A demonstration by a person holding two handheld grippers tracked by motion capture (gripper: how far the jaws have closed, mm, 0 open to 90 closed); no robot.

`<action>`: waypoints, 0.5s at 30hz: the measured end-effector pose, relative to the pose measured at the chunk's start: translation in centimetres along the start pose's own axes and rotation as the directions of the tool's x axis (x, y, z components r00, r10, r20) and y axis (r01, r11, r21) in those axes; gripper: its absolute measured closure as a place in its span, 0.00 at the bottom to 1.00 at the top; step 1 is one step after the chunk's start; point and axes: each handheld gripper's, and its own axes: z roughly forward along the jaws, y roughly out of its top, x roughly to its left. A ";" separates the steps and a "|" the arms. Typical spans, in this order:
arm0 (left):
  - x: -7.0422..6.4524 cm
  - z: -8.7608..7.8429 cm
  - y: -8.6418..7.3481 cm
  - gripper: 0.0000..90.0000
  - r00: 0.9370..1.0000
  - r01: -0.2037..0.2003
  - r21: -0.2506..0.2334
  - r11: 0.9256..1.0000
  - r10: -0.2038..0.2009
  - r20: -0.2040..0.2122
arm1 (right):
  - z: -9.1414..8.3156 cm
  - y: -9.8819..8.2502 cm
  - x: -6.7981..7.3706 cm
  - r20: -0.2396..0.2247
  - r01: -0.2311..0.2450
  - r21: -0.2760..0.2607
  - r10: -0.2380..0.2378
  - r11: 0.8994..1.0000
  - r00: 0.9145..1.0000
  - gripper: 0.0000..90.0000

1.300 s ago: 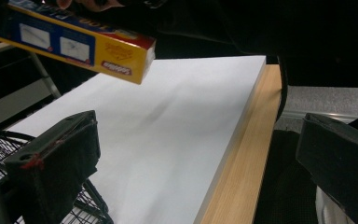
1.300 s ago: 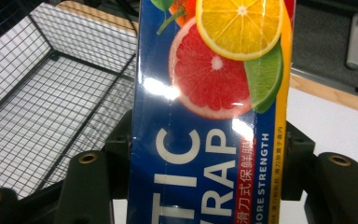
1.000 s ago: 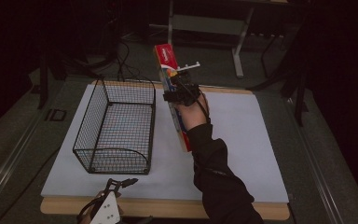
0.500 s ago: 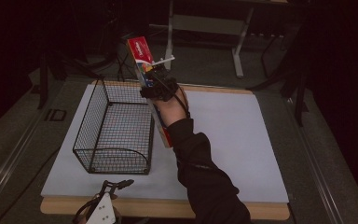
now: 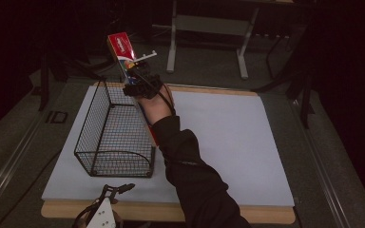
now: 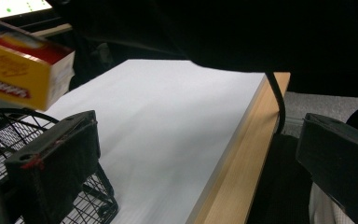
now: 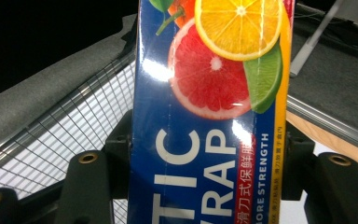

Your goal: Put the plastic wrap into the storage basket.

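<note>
From the high view I count one wire basket [image 5: 116, 133], one long box of plastic wrap [image 5: 129, 71] and my two grippers. My right gripper [image 5: 140, 85] is clamped on the box and holds it in the air, tilted, over the basket's right wall; the box's red end stands above and beyond the basket's far rim, and its lower end is lost behind my hand and dark sleeve [image 5: 190, 171]. My left gripper [image 5: 105, 211] sits below the basket's near end, at the table's front edge, cut off by the frame. The basket rests on a white sheet over a wooden table [image 5: 247, 213]. Grey floor lies around the basket's table, and beyond it the room is dark, with one grey metal stand [image 5: 209, 28] past the far edge.

In the left gripper view my two black jaws stand wide apart with nothing between them. One corner of the basket [image 6: 9, 130] shows just behind the left jaw, and the yellow-and-red end of the box [image 6: 23, 70] hangs above that corner. The sheet runs off to the right of the basket. My dark sleeve blacks out the top of the picture.

In the right gripper view the box [image 7: 205, 130] stands upright between my jaws, pinched from both sides. I count three citrus slices printed on it; the lettering is cut off. The basket's mesh [image 7: 74, 140] lies behind it on the left.
</note>
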 end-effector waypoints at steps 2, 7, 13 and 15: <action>0.0 0.0 0.0 0.00 1.000 0.002 -0.001 1.000 -0.002 -0.001 | 0.6 0.2 0.6 -0.010 -0.006 -0.002 0.006 1.000 1.000 0.44; 0.0 -0.1 -0.1 0.00 1.000 0.001 0.003 1.000 -0.001 -0.002 | 1.7 0.3 1.8 -0.012 -0.007 0.000 0.007 1.000 1.000 0.44; -0.1 -0.1 -0.1 0.00 1.000 -0.002 0.005 1.000 0.002 -0.007 | 3.2 -0.2 3.3 -0.024 -0.001 0.011 0.002 1.000 1.000 0.44; -0.1 -0.1 -0.1 0.00 1.000 0.001 0.004 1.000 -0.001 -0.011 | 3.5 -0.3 3.7 -0.029 -0.008 0.012 0.008 1.000 1.000 0.44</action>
